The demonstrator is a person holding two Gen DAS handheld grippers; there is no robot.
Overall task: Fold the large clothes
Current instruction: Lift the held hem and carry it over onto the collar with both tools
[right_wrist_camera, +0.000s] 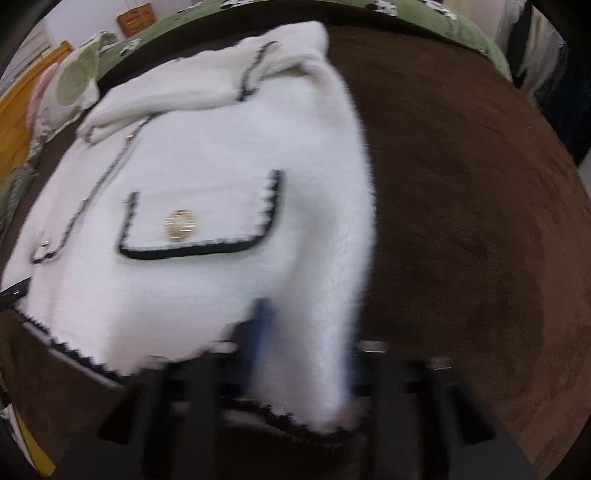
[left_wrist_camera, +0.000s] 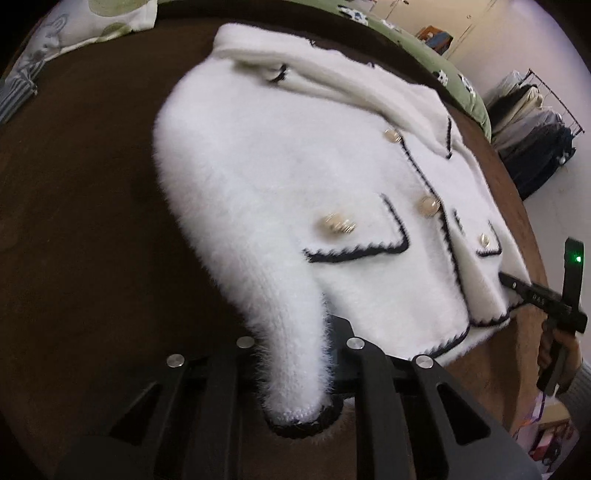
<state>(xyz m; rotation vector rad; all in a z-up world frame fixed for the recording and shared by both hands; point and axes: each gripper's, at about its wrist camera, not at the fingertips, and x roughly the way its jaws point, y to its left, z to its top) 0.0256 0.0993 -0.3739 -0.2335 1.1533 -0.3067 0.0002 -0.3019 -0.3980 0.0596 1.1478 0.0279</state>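
A fluffy white jacket [left_wrist_camera: 295, 166] with black trim and gold buttons lies front up on a brown blanket [left_wrist_camera: 92, 221]. Its one sleeve [left_wrist_camera: 291, 373] runs down between the fingers of my left gripper [left_wrist_camera: 295, 347], which is shut on it just above the black cuff. In the right wrist view the jacket [right_wrist_camera: 207, 147] is blurred. Its other sleeve [right_wrist_camera: 314, 362] hangs between the fingers of my right gripper [right_wrist_camera: 303, 358], shut on it near the cuff. A hand holds the right gripper [left_wrist_camera: 535, 295] at the jacket's hem corner in the left wrist view.
A green patterned duvet [left_wrist_camera: 424, 51] and a floral pillow [left_wrist_camera: 92, 22] lie along the far edge of the bed. A rack of hanging clothes [left_wrist_camera: 535, 122] stands at the back right. Brown blanket [right_wrist_camera: 461, 221] stretches to the right of the jacket.
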